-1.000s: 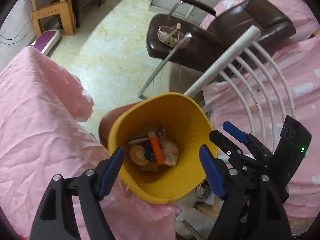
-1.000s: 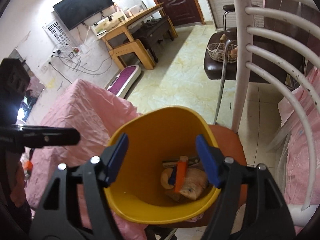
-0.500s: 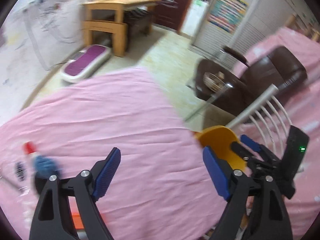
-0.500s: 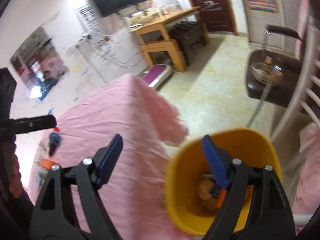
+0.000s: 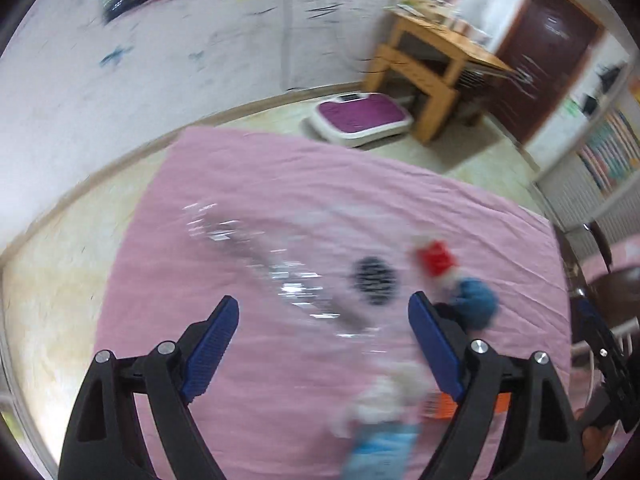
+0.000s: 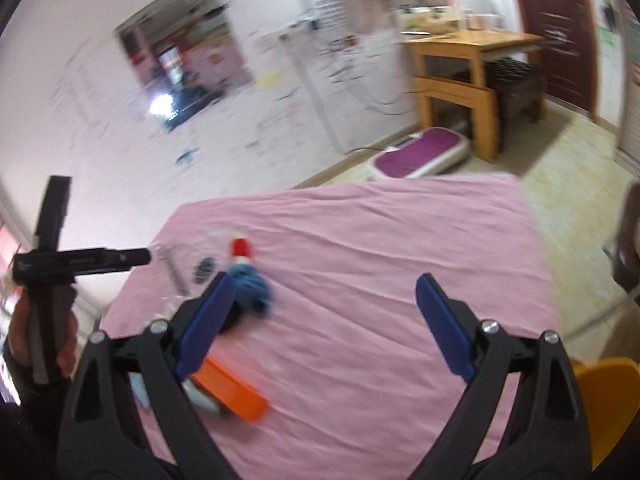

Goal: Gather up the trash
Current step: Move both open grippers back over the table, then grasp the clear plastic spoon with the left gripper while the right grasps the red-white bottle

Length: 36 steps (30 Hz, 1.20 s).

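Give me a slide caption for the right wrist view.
Open right gripper above pink cloth, scattered trash at left.

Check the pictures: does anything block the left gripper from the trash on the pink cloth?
Nothing visible does. The left gripper is open above the clear wrapper on the pink cloth.
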Motion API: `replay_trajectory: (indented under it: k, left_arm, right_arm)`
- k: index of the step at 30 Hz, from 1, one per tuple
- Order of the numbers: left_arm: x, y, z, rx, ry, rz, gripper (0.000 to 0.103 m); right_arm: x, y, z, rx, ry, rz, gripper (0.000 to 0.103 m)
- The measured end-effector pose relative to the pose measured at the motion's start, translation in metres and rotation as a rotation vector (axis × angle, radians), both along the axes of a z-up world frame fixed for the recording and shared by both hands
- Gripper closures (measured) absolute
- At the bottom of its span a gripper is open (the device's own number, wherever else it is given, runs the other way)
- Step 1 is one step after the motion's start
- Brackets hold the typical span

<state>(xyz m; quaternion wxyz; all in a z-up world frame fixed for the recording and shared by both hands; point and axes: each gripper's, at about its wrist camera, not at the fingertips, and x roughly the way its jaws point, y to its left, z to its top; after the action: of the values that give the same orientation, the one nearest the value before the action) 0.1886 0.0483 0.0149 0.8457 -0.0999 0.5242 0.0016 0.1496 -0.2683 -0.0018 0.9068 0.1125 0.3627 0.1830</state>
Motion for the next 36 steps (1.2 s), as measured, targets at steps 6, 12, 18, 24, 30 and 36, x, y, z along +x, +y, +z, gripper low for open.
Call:
replay_trajectory:
  k: [6,12,18,24,30,36]
  left_arm:
    - [0.014,0.023,-0.026,-0.005,0.061,0.054,0.021]
    - [0.035,0.023,-0.048,0.016,0.108,0.066,0.024]
    - [0.044,0.016,-0.044,0.011,0.070,0.040,0.077]
    - [0.043,0.023,-0.046,-0.072,0.047,0.032,0.089]
    - [0.038,0.036,-0.041,-0.098,0.004,0.047,0.090]
    - [0.030,0.050,-0.035,-0.125,-0.025,0.031,0.090]
  right_arm:
    - [0.022,0.056,0.002,-0.054,0.007,0.136,0.011]
    - [0.035,0.070,-0.005,-0.073,0.035,0.176,0.008]
    - [0.051,0.095,-0.008,-0.153,0.059,0.229,0.008]
    - [0.058,0.136,-0.014,-0.322,0.031,0.284,0.009]
    - [0.077,0.163,-0.026,-0.452,0.058,0.297,0.045]
    - [0.092,0.170,-0.042,-0.504,0.128,0.287,0.077]
